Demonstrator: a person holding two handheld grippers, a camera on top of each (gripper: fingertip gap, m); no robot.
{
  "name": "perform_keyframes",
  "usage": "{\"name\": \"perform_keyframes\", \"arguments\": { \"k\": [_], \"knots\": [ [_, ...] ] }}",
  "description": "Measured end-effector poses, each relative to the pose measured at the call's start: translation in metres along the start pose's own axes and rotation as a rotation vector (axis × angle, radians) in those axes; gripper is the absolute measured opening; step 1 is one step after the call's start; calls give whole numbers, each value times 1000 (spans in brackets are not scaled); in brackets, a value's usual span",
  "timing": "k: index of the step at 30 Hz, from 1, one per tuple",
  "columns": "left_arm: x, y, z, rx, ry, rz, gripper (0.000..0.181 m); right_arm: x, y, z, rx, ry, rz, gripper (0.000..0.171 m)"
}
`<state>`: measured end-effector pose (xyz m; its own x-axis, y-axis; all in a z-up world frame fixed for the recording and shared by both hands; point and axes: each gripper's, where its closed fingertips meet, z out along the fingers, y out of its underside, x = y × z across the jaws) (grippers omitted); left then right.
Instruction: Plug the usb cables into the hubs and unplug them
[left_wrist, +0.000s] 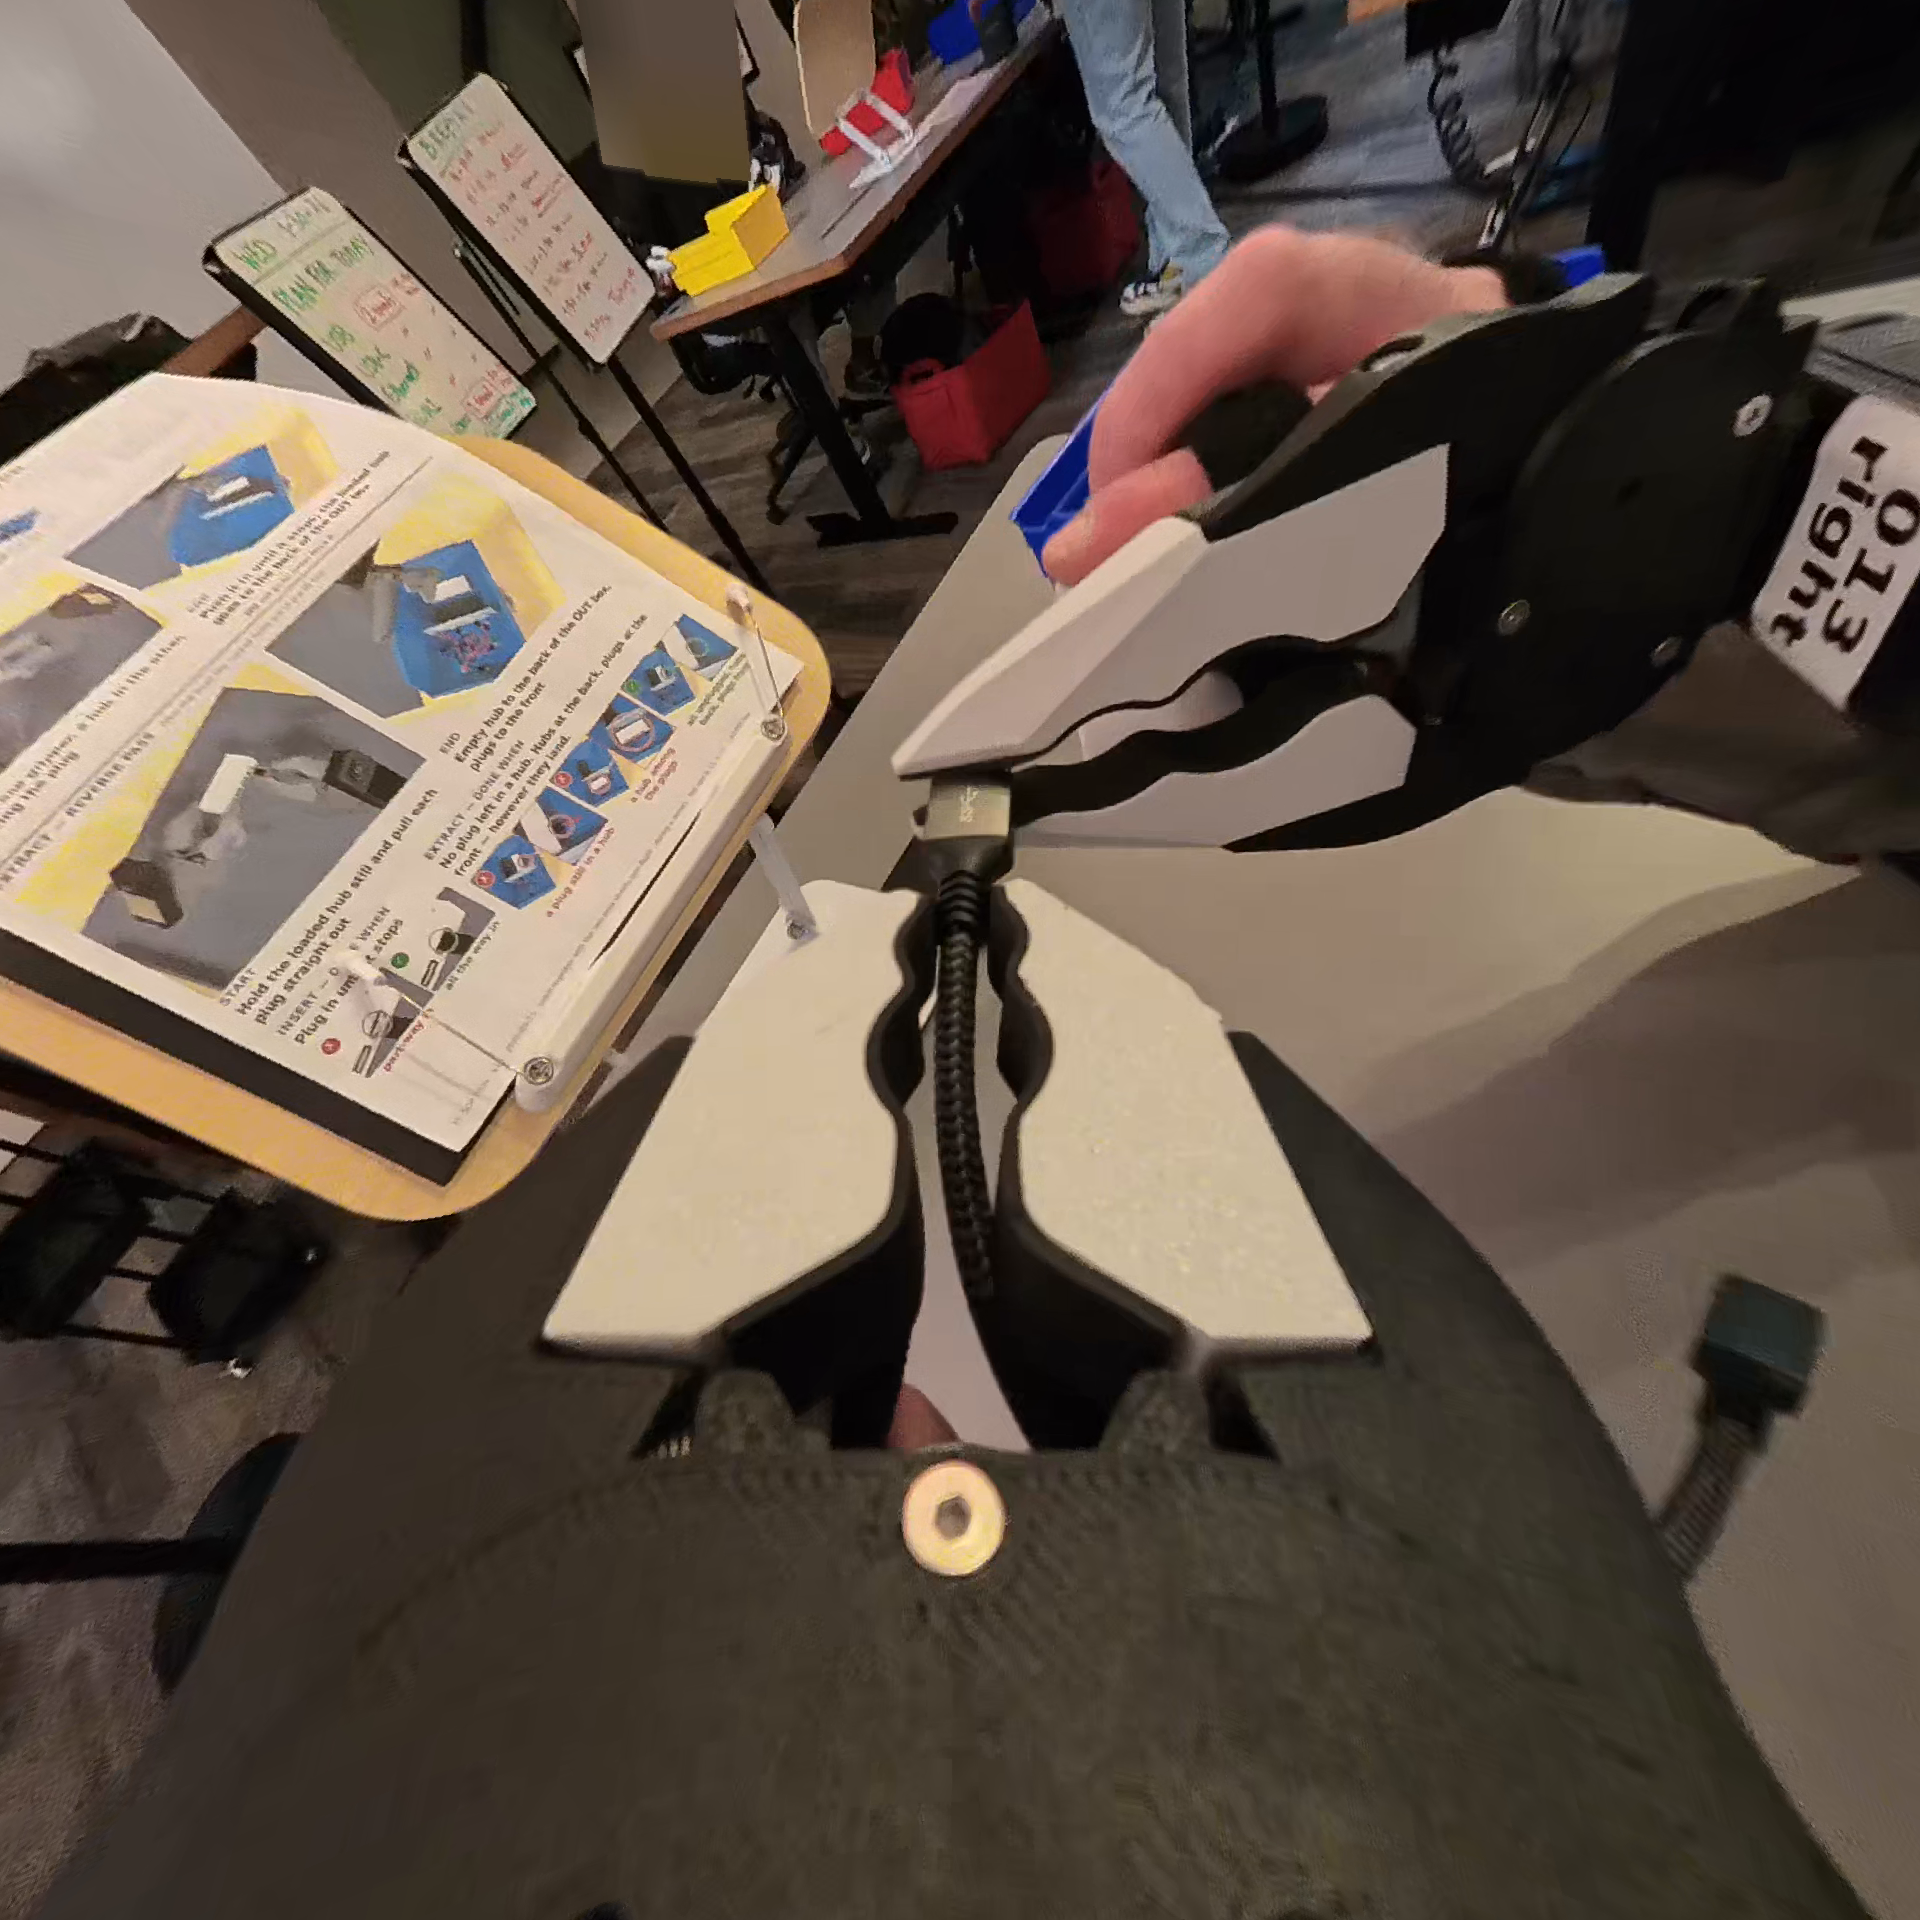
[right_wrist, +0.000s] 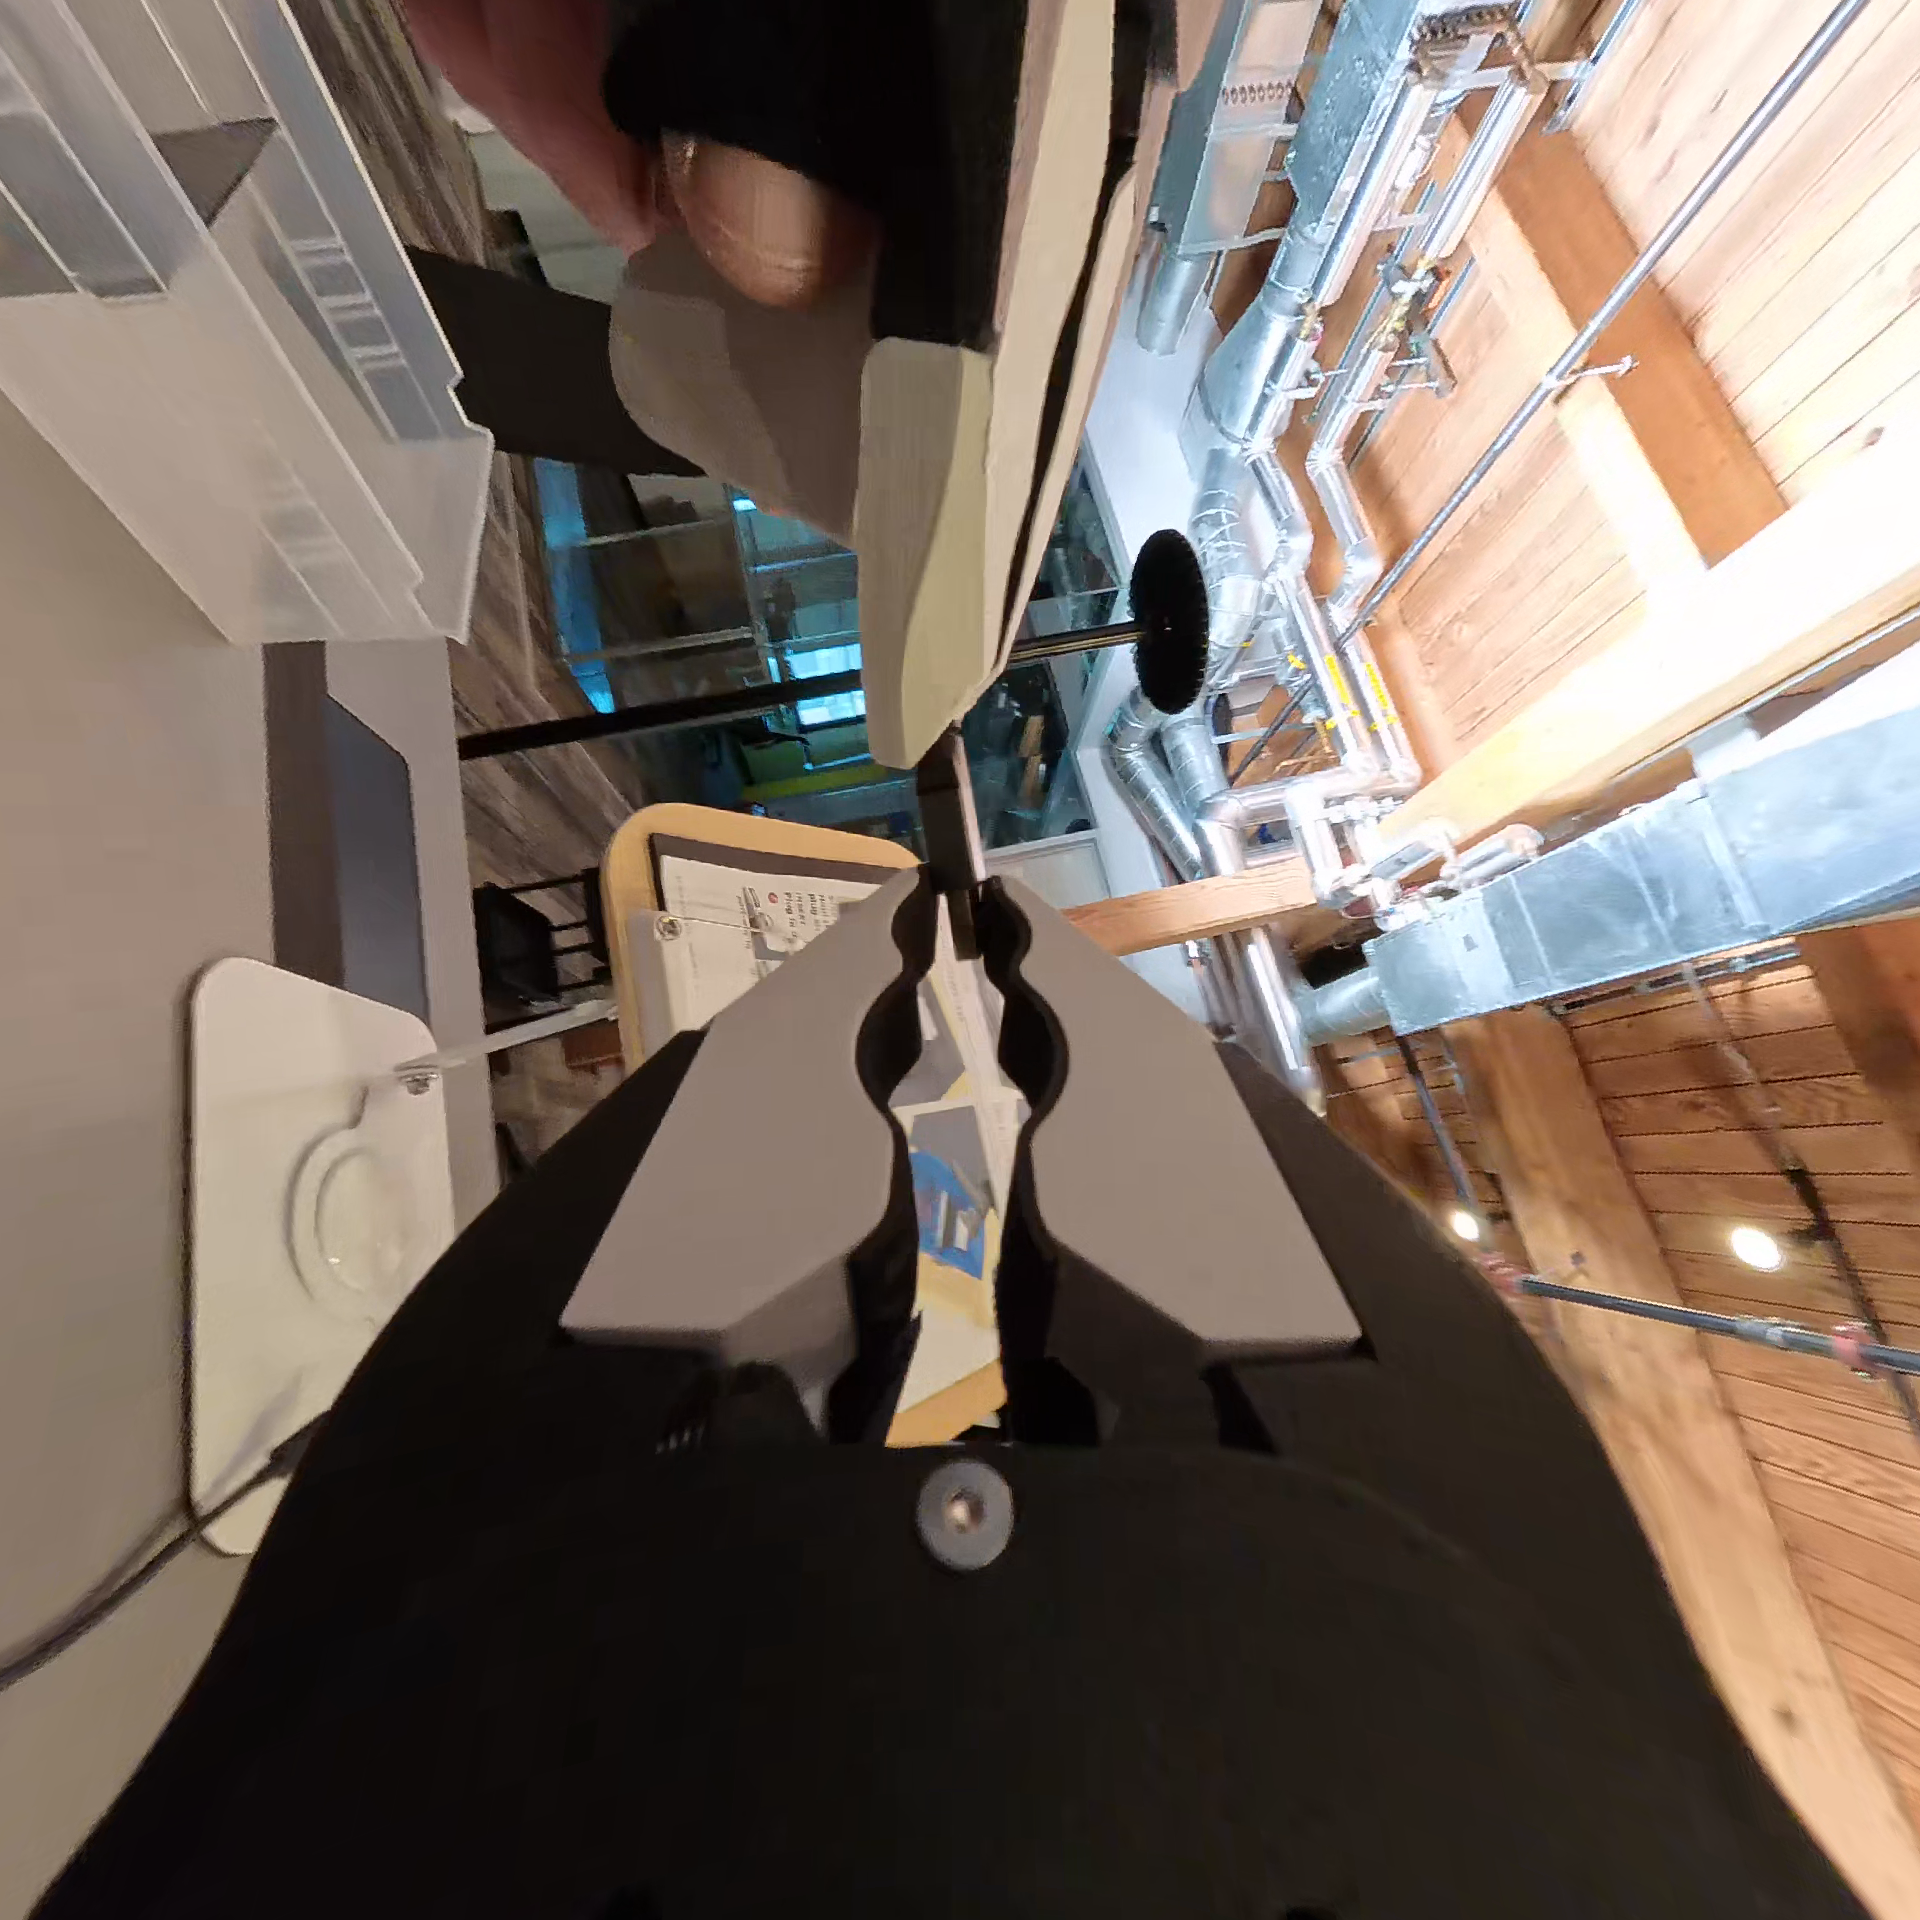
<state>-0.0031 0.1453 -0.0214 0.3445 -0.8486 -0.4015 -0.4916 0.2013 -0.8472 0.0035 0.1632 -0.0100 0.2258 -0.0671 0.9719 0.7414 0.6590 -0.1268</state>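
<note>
We count two grippers (left_wrist: 956, 894) (left_wrist: 914, 790), one braided cable (left_wrist: 961, 1049), two whiteboards (left_wrist: 374, 312) (left_wrist: 530, 208), one instruction sheet (left_wrist: 312, 748), one red bag (left_wrist: 971, 390).

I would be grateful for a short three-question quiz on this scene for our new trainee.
1. True or false: the left gripper is shut on the braided cable.
2. What is clamped in the right gripper? A: a white hub. B: a marker pen. C: a red bag.
3. In a few words: what lies on the wooden board on the left of the left wrist view?

Key: 1 true; 2 A; 3 a printed instruction sheet.
</note>
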Motion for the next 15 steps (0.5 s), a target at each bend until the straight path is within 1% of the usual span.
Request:
{"name": "perform_keyframes", "arguments": {
  "k": [2,3,4,6,8,11,15],
  "knots": [
    [-1,-5,-2,33,-20,26,10,1,-2,0,19,-18,67,5],
    [-1,-6,-3,40,-37,44,16,1,-4,-1,33,-30,101,5],
    [0,-8,-3,42,-47,73,28,0,-6,-1,49,-39,125,5],
    [5,-12,-2,51,-44,109,38,0,-8,0,59,-44,143,5],
    [8,-15,-1,59,-29,97,43,0,-12,0,74,-41,167,5],
    [4,-18,0,97,-47,38,36,3,-16,0,80,-23,195,5],
    [-3,-23,-4,198,-62,-114,26,10,-15,1,69,44,216,5]
  ]
}}
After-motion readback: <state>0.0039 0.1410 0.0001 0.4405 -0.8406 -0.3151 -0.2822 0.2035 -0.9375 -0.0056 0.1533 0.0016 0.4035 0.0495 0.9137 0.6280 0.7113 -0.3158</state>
